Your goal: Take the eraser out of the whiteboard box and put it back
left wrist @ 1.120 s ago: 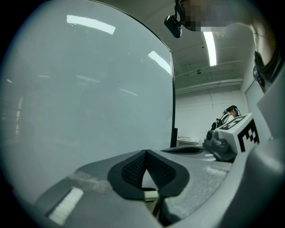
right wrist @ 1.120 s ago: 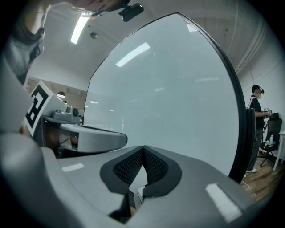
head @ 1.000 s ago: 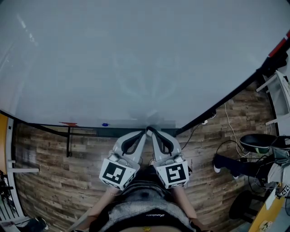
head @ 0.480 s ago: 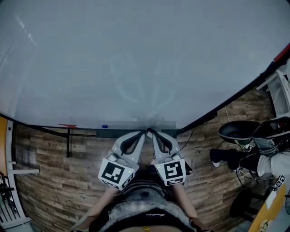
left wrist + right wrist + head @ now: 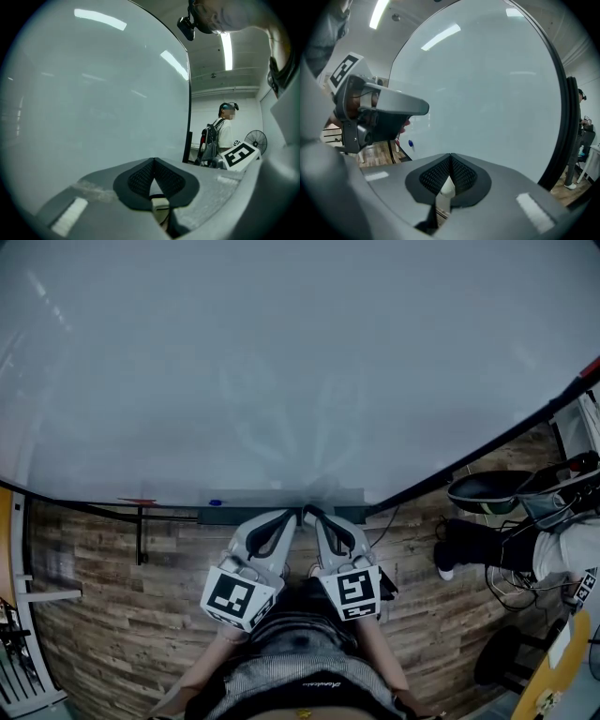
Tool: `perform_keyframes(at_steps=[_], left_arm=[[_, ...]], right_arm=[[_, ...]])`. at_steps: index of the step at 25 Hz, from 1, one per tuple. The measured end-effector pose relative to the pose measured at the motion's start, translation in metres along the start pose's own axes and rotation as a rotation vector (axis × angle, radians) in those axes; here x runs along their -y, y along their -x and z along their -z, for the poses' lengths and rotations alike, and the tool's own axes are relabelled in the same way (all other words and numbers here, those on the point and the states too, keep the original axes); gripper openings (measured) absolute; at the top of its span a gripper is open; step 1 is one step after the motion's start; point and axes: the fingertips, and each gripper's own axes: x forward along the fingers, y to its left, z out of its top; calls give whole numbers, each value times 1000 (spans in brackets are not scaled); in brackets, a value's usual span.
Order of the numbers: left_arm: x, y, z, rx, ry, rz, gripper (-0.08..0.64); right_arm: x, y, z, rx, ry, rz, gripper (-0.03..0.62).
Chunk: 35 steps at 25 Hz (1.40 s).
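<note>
While both grippers are nosing at the lower edge of the board (image 5: 281, 362), head view is showing no clear eraser, so its place, long axis & heading can't be told. L gripper (image 5: 297, 515) & R gripper (image 5: 310, 513) are sitting tip to tip just over the dark ledge (image 5: 248, 516) under the board. A red pen (image 5: 139, 501) & blue cap (image 5: 217, 502) are lying further left. Vs a sec ago, R gripper's cube (image 5: 352, 591) is looking slightly smaller, i.e. sunk a bit. L is staying put, and the tips are still meeting at the same spot.

L gripper view: jaws are pressing together at the tips, clenched. A pale block (image 5: 159, 204) is showing low in the gap, can't tell what. A person (image 5: 224, 136) is standing beyond the board's edge.

R gripper view: jaws are likewise clamping tip to tip, with a white bit (image 5: 446, 187) peeking behind them, unidentifiable. L gripper is hanging just beside, at left.
</note>
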Motion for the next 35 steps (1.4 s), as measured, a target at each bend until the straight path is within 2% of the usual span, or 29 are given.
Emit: perform_keyframes(at_steps=[17, 23, 29, 35], left_arm=[[4, -8, 3, -16, 4, 34, 2], [-1, -6, 6, -18, 10, 21, 2], [-5, -3, 5, -16, 17, -1, 2], [-13, 5, 8, -13, 25, -30, 2]], right_arm=[[3, -3, 17, -53, -10, -12, 5], [0, -5, 23, -81, 31, -74, 69], [2, -9, 25, -122, 68, -135, 176], [-4, -18, 35, -160, 61, -193, 206]])
